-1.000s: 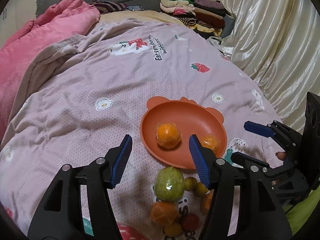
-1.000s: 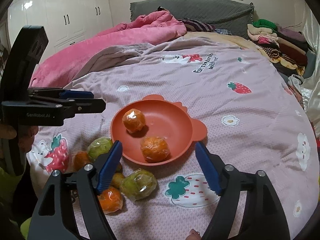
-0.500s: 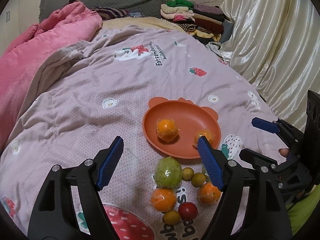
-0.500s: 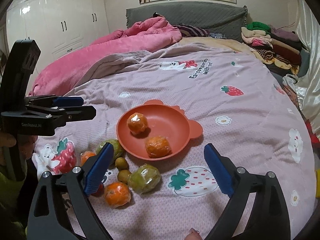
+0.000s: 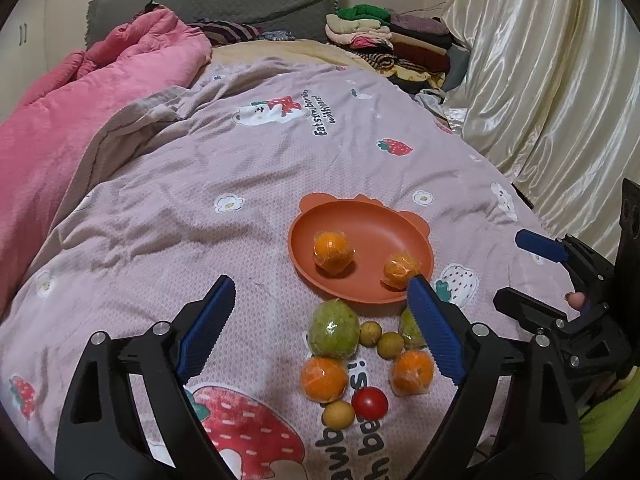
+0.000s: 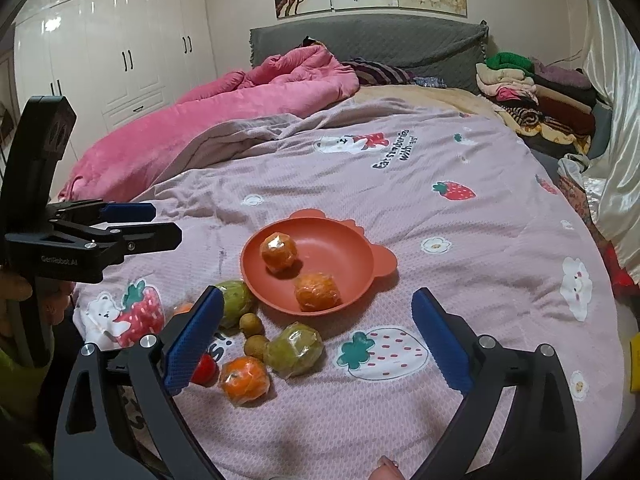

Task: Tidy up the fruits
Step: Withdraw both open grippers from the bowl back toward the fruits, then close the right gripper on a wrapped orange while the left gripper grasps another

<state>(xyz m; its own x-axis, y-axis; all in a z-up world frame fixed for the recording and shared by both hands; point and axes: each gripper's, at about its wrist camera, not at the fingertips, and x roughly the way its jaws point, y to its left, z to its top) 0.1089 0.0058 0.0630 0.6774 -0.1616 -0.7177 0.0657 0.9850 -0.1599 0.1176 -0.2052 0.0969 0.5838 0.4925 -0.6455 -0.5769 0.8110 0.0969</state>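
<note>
An orange plate point(image 5: 372, 236) point(image 6: 332, 240) lies on the bedspread with two wrapped oranges point(image 5: 333, 251) point(image 5: 400, 270) in it. In front of it loose fruit lies on the cloth: two green fruits point(image 5: 334, 330) point(image 6: 294, 348), two wrapped oranges point(image 5: 323, 378) point(image 5: 412, 372), a red fruit point(image 5: 370, 402) and small yellow-brown ones point(image 5: 370, 334). My left gripper point(image 5: 319, 280) point(image 6: 167, 222) hovers above and short of the plate, jaws opening, nothing between them. My right gripper point(image 6: 316, 292) point(image 5: 507, 268) is likewise back from the plate, jaws opening and empty.
A pink duvet point(image 6: 224, 120) is bunched at the far left of the bed. Folded clothes point(image 6: 536, 92) are stacked at the far right by the grey headboard point(image 6: 360, 40). Shiny curtains point(image 5: 552, 80) hang along the right side. A hand point(image 6: 16, 292) holds the left gripper's handle.
Both grippers drew back and up from the plate while their jaws spread wider. More of the loose fruit in front of the plate came into view. The two oranges stayed in the plate.
</note>
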